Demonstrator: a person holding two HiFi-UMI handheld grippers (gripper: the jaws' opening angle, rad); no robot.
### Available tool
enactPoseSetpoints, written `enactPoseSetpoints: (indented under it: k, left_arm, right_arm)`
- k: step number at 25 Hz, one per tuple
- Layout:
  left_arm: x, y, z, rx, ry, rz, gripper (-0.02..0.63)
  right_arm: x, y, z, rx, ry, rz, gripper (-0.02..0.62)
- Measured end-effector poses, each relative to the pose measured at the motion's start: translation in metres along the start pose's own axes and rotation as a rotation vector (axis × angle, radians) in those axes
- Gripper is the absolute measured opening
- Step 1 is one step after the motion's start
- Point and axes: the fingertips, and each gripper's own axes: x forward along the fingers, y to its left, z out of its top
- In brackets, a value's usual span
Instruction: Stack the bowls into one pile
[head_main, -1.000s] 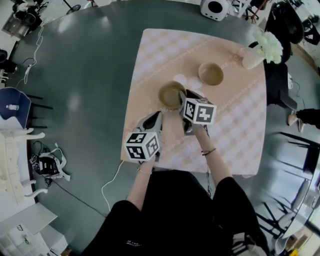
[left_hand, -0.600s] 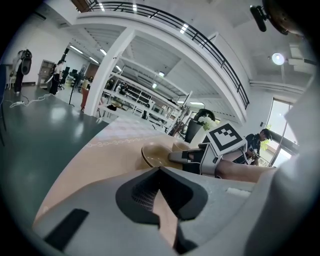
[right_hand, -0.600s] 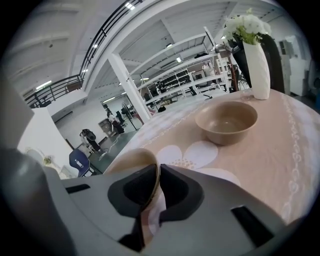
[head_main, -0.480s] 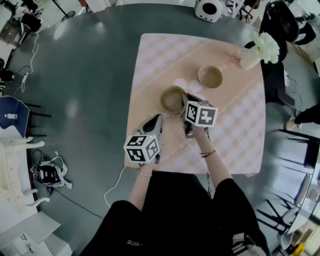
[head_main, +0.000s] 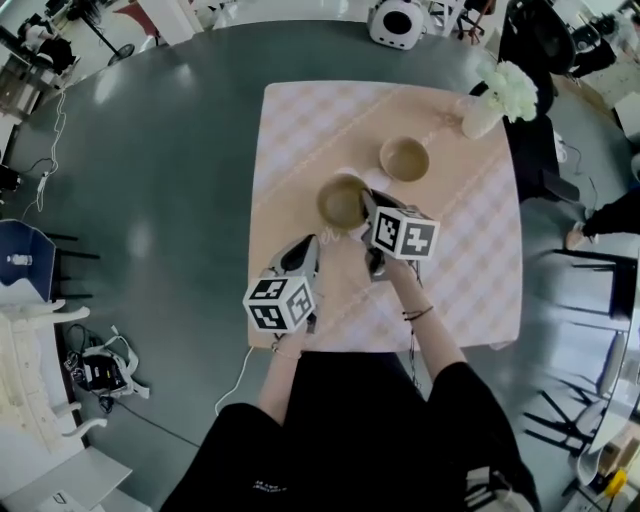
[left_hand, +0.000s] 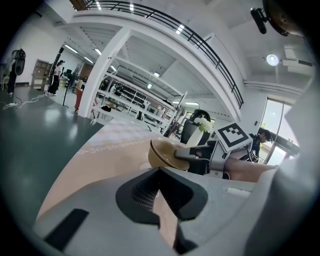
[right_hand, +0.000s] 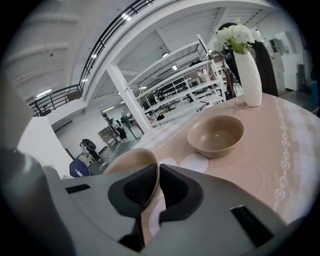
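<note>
The right gripper (right_hand: 157, 173) holds the near bowl (head_main: 342, 202) by its rim. Its fingers (right_hand: 176, 189) have just been closing, and the tan wall of the bowl now sits pinched between the two dark pads, one inside the bowl and one outside. Seen from the left gripper view, this bowl is tipped, with its mouth leaning away from the right gripper. Whether its base is clear of the bench (head_main: 300, 130) cannot be told.

The far bowl (head_main: 404, 159) stands upright on the checked cloth, apart from the held one and beyond it, toward the white vase (head_main: 480, 118) of white flowers (head_main: 510, 88) at the bench's far right corner. Two pale round patches (right_hand: 196, 162) lie on the cloth between the bowls.

The left gripper (left_hand: 160, 172) hangs over the near part of the bench, just beside the right one, pointing at the held bowl. Its fingers meet at the tips with nothing between them.
</note>
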Motion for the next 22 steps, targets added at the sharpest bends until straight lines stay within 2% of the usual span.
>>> enactPoseSetpoints:
  k: [14,22]
  left_arm:
    - [0.03,-0.034,0.021,0.034,-0.027,-0.038,-0.003]
    - [0.047,-0.048,0.029,0.055,-0.029,-0.065,-0.003]
  right_arm:
    - [-0.024,-0.033,0.04,0.047,-0.092,0.011,0.015]
    - [-0.033,-0.061,0.066,0.076,-0.168,-0.044,0.015]
